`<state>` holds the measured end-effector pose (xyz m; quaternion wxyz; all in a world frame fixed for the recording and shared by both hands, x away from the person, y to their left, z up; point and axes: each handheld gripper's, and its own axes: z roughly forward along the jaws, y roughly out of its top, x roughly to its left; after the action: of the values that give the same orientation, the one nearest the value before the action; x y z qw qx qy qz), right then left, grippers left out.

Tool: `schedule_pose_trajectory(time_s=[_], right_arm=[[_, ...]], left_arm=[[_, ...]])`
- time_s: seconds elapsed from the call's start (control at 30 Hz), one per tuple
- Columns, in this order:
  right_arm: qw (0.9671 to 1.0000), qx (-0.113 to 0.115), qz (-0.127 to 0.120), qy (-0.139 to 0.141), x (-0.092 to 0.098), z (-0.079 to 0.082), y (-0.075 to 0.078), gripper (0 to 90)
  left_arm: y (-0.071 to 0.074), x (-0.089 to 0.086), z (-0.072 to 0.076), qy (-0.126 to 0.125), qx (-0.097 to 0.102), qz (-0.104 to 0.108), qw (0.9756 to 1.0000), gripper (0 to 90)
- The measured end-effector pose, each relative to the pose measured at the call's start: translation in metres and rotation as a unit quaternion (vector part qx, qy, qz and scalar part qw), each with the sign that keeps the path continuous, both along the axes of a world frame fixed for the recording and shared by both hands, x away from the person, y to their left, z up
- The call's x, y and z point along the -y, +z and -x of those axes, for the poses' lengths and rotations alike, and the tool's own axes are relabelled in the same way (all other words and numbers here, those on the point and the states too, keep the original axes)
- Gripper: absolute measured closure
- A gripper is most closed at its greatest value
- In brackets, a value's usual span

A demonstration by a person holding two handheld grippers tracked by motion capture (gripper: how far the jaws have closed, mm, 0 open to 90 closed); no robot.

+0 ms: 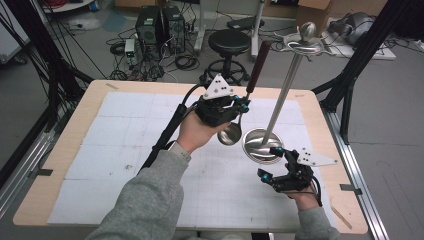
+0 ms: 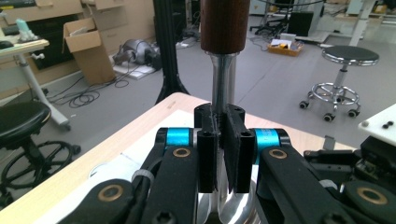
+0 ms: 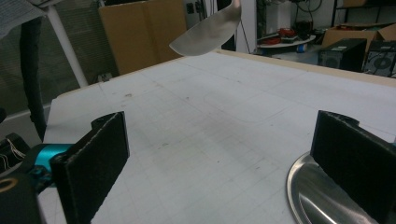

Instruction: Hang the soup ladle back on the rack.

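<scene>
The left gripper (image 1: 243, 106) clamps the ladle (image 1: 230, 133) by its shaft, bowl hanging just below the jaws

A black stool (image 1: 229, 43) and computer towers (image 1: 160, 27) stand beyond the table.

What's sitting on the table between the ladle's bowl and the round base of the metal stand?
Nothing: in the high view only bare white mat separates the ladle from the stand's base.

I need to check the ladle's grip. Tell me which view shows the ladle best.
The high view: the whole ladle shows, brown handle up, bowl down, shaft clamped in the left gripper. The left gripper view shows only its shaft and handle end between the shut jaws. The right gripper view catches just the bowl's edge.
</scene>
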<state>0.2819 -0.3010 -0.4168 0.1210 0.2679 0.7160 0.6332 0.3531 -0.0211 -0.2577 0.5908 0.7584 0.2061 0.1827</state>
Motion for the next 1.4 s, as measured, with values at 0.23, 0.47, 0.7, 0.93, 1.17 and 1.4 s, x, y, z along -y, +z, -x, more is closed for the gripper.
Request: schedule_pose_trajectory(time_s=[0.23,0.47,0.7,0.93,1.17,1.4], right_arm=[[1.0000,0.001,0.000,0.002,-0.001,0.000,0.000,3.5],[1.0000,0.002,0.001,0.005,-0.002,0.000,0.000,3.5],[1.0000,0.000,-0.001,0.005,-0.002,0.001,0.000,3.5],[1.0000,-0.001,0.000,0.003,-0.001,0.002,0.000,3.5],[1.0000,-0.002,-0.001,0.003,-0.001,0.002,0.000,3.5],[1.0000,0.000,0.000,0.001,0.000,0.002,0.000,3.5]], left_arm=[[0.000,0.010,-0.003,0.002,-0.002,-0.008,1.0000,84.0],[0.004,0.016,-0.008,0.001,-0.002,-0.010,1.0000,84.0],[0.004,0.019,-0.013,0.000,-0.002,-0.006,1.0000,84.0],[0.002,0.021,-0.013,-0.003,0.004,-0.016,0.9999,84.0],[0.002,0.023,-0.016,-0.003,0.002,-0.016,0.9999,84.0],[0.002,0.027,-0.018,-0.003,0.000,-0.015,0.9999,84.0]])
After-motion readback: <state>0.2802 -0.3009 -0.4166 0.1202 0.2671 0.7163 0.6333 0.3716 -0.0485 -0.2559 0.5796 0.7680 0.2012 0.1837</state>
